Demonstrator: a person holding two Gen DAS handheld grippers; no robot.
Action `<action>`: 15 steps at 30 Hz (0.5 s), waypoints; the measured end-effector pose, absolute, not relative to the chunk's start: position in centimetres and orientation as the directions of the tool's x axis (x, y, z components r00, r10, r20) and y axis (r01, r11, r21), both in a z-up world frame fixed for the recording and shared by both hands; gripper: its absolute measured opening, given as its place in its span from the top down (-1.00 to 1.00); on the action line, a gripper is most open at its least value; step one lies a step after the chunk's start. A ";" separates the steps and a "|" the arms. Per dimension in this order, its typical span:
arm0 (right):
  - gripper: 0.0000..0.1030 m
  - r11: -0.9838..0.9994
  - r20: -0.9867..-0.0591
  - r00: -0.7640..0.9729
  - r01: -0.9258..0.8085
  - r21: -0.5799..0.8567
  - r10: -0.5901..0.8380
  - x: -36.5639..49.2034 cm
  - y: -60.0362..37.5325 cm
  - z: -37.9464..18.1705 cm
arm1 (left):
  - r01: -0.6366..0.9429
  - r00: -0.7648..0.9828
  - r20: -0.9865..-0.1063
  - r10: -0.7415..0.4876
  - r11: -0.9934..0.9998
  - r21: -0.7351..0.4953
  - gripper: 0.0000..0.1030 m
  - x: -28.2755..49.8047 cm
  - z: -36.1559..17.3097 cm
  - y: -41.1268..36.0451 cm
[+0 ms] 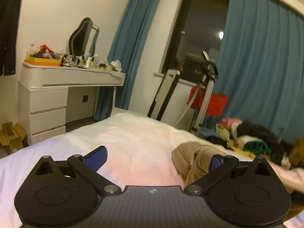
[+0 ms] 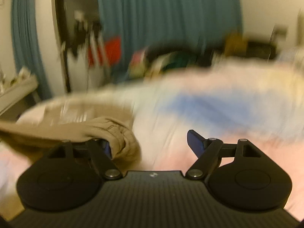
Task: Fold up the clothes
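Both grippers' fingers spread wide, tan garment [image 1: 197, 159] draped on 1 finger each (nothing clamped).

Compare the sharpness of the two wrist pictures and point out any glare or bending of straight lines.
Left wrist view: mostly sharp, slight smear at the heap of mixed clothes; a lamp's glare spot reflects in the dark window pane; the fisheye bows the blue curtains. Right wrist view: heavy motion blur over the pale pink bedspread and room; only the tan corduroy garment by the jaws stays crisp.
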State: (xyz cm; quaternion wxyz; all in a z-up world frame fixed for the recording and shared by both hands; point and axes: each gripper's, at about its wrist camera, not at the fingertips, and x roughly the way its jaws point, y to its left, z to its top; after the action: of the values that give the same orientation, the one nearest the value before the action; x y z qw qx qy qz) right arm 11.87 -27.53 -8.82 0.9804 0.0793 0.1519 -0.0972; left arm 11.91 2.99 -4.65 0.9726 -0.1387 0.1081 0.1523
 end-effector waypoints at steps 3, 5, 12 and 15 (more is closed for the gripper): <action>-0.51 0.970 -0.164 0.973 0.191 0.152 -0.165 9.8 -27.0 -5.2 | -0.326 0.941 -0.185 0.285 0.909 -0.261 -1.00 10.1 -1.3 3.9; -0.51 0.977 -0.085 0.986 0.157 0.144 -0.145 8.8 -26.3 -1.9 | -0.320 0.947 -0.130 0.295 0.908 -0.270 -1.00 8.9 1.9 4.6; -0.51 0.995 0.069 0.998 -0.018 0.100 0.011 5.8 -26.8 13.8 | -0.220 0.967 0.068 0.245 0.942 -0.252 -1.00 5.0 16.6 7.0; -0.51 0.991 0.087 0.993 -0.093 0.099 0.085 4.3 -27.7 20.4 | -0.178 0.967 0.135 0.215 0.953 -0.245 -1.00 3.1 23.1 8.1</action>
State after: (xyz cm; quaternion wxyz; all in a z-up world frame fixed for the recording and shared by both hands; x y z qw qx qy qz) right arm 4.31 -27.67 20.37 0.9968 0.0515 -0.0415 0.0447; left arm 3.14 8.07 23.10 0.9849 -0.1165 -0.0802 0.0997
